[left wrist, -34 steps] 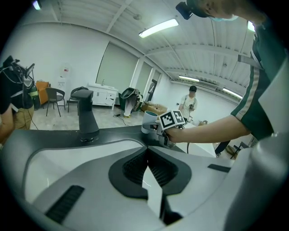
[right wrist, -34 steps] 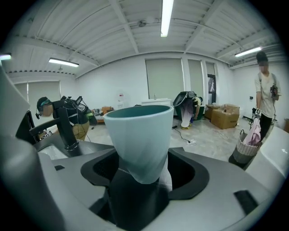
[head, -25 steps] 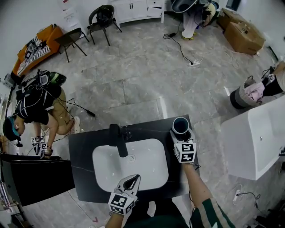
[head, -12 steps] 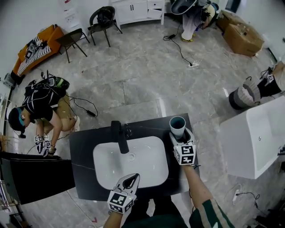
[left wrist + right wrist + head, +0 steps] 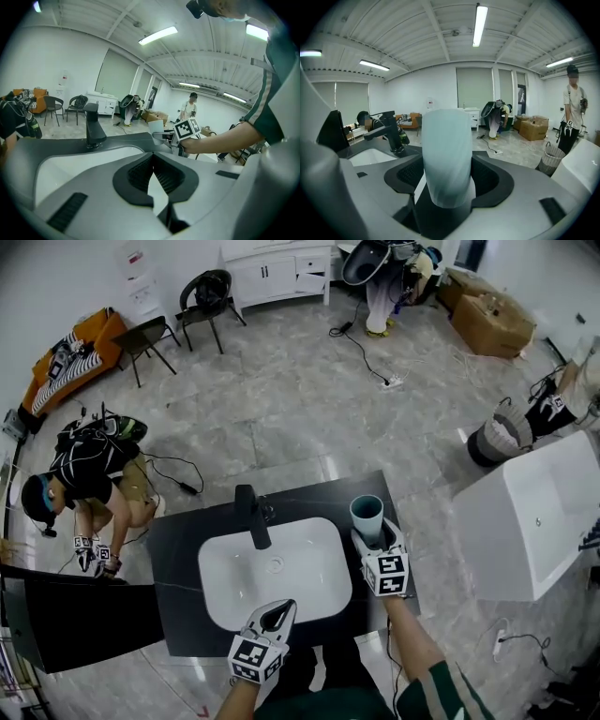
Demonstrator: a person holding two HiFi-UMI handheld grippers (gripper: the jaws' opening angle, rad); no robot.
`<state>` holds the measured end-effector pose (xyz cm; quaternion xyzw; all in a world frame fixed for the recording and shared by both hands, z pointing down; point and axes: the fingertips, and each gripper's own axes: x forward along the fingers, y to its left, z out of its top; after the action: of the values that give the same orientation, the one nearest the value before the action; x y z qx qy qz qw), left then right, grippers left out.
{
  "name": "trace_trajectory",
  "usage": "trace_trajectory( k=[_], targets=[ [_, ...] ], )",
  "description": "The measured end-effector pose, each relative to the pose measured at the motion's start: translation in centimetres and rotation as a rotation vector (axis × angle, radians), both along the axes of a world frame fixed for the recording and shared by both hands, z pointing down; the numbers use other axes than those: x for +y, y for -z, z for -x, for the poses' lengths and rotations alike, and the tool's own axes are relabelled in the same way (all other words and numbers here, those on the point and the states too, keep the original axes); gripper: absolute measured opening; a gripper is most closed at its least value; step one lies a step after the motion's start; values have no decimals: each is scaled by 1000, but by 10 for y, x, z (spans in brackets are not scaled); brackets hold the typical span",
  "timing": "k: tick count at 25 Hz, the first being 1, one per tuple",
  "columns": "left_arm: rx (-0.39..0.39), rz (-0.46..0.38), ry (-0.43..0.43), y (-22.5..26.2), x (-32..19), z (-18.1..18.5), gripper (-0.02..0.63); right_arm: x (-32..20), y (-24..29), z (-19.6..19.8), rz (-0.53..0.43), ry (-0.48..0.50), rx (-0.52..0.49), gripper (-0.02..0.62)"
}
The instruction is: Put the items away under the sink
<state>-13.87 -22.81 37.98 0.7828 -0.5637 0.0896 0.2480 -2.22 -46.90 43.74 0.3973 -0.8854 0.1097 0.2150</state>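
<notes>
A pale blue cup (image 5: 367,517) stands upright between the fingers of my right gripper (image 5: 372,536), over the right side of the dark vanity counter (image 5: 178,540). In the right gripper view the cup (image 5: 446,154) fills the space between the jaws, and the right gripper (image 5: 447,177) is shut on it. My left gripper (image 5: 278,613) hovers at the front rim of the white sink basin (image 5: 225,589), shut with nothing in it. The left gripper view shows its pads (image 5: 140,171) meeting, with the cup (image 5: 156,126) and the black faucet (image 5: 95,129) beyond.
The black faucet (image 5: 251,515) rises behind the basin. A person (image 5: 80,486) crouches on the floor at the left beside a black panel (image 5: 66,610). A white tub (image 5: 525,521) stands close on the right. Another person (image 5: 573,108) stands further right.
My right gripper has brought the cup from the counter's back right corner a little toward the front. The left gripper has hardly moved. The crouching person shifted slightly.
</notes>
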Motion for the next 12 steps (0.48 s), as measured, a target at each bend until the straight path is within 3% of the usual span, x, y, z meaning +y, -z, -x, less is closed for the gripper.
trace_trajectory(
  k=[12],
  targets=[
    [1, -116, -114, 45, 42, -27, 11, 128, 52, -34, -21, -35, -29, 319]
  ],
)
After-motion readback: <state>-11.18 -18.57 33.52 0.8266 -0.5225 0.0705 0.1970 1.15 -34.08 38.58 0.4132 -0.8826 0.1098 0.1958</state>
